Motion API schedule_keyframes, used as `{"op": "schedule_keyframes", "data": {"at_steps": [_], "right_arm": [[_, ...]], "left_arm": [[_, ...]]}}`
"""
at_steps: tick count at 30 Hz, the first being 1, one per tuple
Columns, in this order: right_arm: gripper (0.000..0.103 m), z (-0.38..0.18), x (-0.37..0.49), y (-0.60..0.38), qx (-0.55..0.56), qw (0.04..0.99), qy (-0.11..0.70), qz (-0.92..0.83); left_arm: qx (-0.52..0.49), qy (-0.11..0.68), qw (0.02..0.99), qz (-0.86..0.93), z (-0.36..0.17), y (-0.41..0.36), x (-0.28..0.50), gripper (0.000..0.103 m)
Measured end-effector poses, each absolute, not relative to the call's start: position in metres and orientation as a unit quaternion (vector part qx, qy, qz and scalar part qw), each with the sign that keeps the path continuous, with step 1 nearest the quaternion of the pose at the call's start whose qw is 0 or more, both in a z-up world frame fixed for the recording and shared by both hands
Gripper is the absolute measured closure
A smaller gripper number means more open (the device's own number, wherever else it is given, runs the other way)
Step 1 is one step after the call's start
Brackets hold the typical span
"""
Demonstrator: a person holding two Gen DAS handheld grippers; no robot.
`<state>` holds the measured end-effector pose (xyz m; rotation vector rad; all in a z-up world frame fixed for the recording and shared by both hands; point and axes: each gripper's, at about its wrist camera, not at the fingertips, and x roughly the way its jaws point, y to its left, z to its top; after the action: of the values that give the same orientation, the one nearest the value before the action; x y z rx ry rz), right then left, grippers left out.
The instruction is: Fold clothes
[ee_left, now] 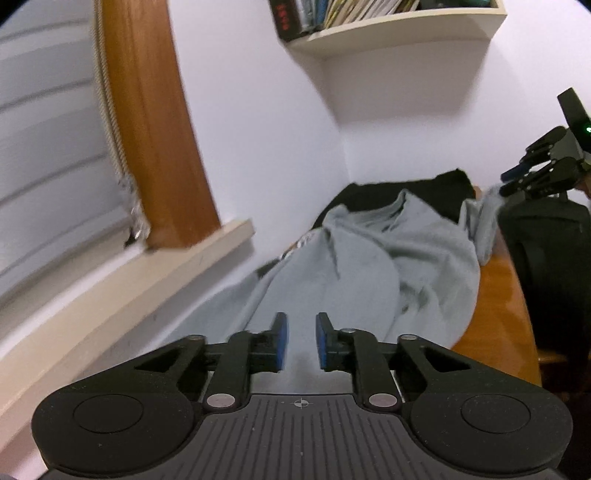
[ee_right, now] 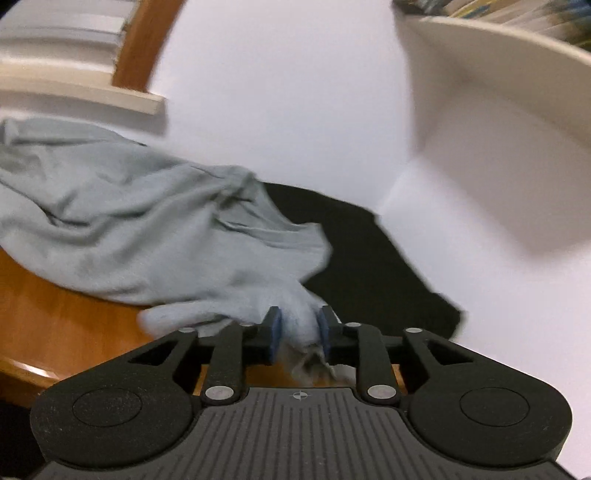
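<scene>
1. Pinching a bunched corner of the grey shirt (ee_right: 155, 229), your right gripper (ee_right: 298, 334) lifts it off the wooden table (ee_right: 55, 325).
2. Your left gripper (ee_left: 301, 341) clamps the shirt's other edge.

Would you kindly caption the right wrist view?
Right gripper pinches grey garment on wooden table.

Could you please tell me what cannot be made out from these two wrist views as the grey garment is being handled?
- Left gripper: whether its jaws pinch the grey garment; the cloth between them is blurred.
- Black cloth: its kind; the garment covers part of it, right wrist view.
- Books on the shelf: titles cut off by the top edge and too small, left wrist view.
- Right gripper: the pinched part, bunched and blurred.
</scene>
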<state>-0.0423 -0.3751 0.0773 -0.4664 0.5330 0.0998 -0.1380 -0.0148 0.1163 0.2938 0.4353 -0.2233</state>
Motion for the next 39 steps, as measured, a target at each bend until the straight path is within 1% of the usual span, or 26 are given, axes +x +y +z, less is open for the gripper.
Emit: {"op": "schedule_keyframes", "data": {"at_steps": [1,2,4,5,8,11,13,14,16,18,19,20,21,22,24,28,30,31,32,33,35,36,37,39], "right_arm": [[0.076,0.074,-0.040,-0.368,-0.222,0.938,0.260,0.059],[0.076,0.070,-0.036,-0.359,-0.216,0.939,0.257,0.071],[0.072,0.064,-0.032,-0.340,-0.197,0.942,0.253,0.097],[0.068,0.061,-0.030,-0.331,-0.186,0.942,0.253,0.114],[0.067,0.048,-0.028,-0.299,-0.179,0.935,0.261,0.160],[0.066,0.036,-0.017,-0.273,-0.173,0.930,0.264,0.188],[0.064,0.030,-0.007,-0.263,-0.160,0.930,0.267,0.194],[0.060,0.027,-0.003,-0.260,-0.151,0.931,0.268,0.195],[0.056,0.021,0.005,-0.257,-0.134,0.933,0.270,0.196],[0.054,0.015,0.017,-0.255,-0.131,0.933,0.277,0.187],[0.054,0.012,0.024,-0.255,-0.138,0.934,0.279,0.176],[0.054,0.011,0.029,-0.257,-0.137,0.935,0.280,0.167],[0.053,0.011,0.033,-0.263,-0.121,0.937,0.283,0.167],[0.052,0.011,0.038,-0.268,-0.102,0.937,0.287,0.169],[0.048,0.011,0.045,-0.278,-0.074,0.938,0.292,0.172],[0.044,0.008,0.047,-0.280,-0.067,0.941,0.283,0.175],[0.044,0.007,0.046,-0.279,-0.073,0.941,0.280,0.177],[0.044,0.007,0.046,-0.279,-0.073,0.941,0.280,0.177],[0.044,0.007,0.046,-0.280,-0.072,0.941,0.279,0.178],[0.043,0.007,0.046,-0.280,-0.072,0.941,0.278,0.179],[0.043,0.006,0.047,-0.280,-0.071,0.941,0.277,0.180],[0.043,0.006,0.047,-0.280,-0.071,0.941,0.276,0.181],[0.043,0.006,0.047,-0.281,-0.070,0.941,0.276,0.181],[0.042,0.006,0.047,-0.281,-0.070,0.942,0.274,0.183]], "left_arm": [[0.145,0.218,0.960,-0.102,0.113,-0.009,-0.141,0.057],[0.146,0.219,0.960,-0.092,0.108,-0.003,-0.144,0.046],[0.140,0.223,0.962,-0.075,0.101,0.011,-0.151,0.040],[0.132,0.224,0.963,-0.065,0.098,0.021,-0.153,0.034],[0.095,0.222,0.970,-0.030,0.092,0.051,-0.162,0.021],[0.062,0.228,0.972,-0.015,0.089,0.078,-0.169,0.017],[0.050,0.228,0.972,-0.003,0.086,0.092,-0.170,0.014],[0.044,0.228,0.973,0.003,0.085,0.099,-0.171,0.007],[0.032,0.228,0.973,0.015,0.082,0.113,-0.172,0.001],[0.012,0.230,0.973,0.015,0.078,0.127,-0.170,0.005],[-0.005,0.233,0.972,0.010,0.076,0.134,-0.168,0.010],[-0.021,0.239,0.971,0.006,0.074,0.141,-0.164,0.020],[-0.033,0.247,0.968,0.005,0.072,0.146,-0.159,0.025],[-0.043,0.252,0.967,-0.002,0.071,0.150,-0.155,0.028],[-0.057,0.262,0.963,-0.021,0.068,0.153,-0.147,0.028],[-0.051,0.285,0.956,-0.034,0.063,0.149,-0.130,0.025],[-0.026,0.309,0.950,-0.023,0.059,0.141,-0.121,0.028],[-0.008,0.317,0.948,-0.023,0.058,0.136,-0.118,0.034],[0.009,0.321,0.947,-0.023,0.057,0.132,-0.116,0.042],[0.026,0.321,0.946,-0.023,0.058,0.128,-0.115,0.047],[0.060,0.321,0.945,-0.022,0.061,0.120,-0.115,0.079],[0.076,0.320,0.944,-0.022,0.062,0.116,-0.114,0.079],[0.092,0.315,0.945,-0.019,0.065,0.113,-0.115,0.082],[0.113,0.279,0.954,0.008,0.080,0.115,-0.117,0.084]]}}
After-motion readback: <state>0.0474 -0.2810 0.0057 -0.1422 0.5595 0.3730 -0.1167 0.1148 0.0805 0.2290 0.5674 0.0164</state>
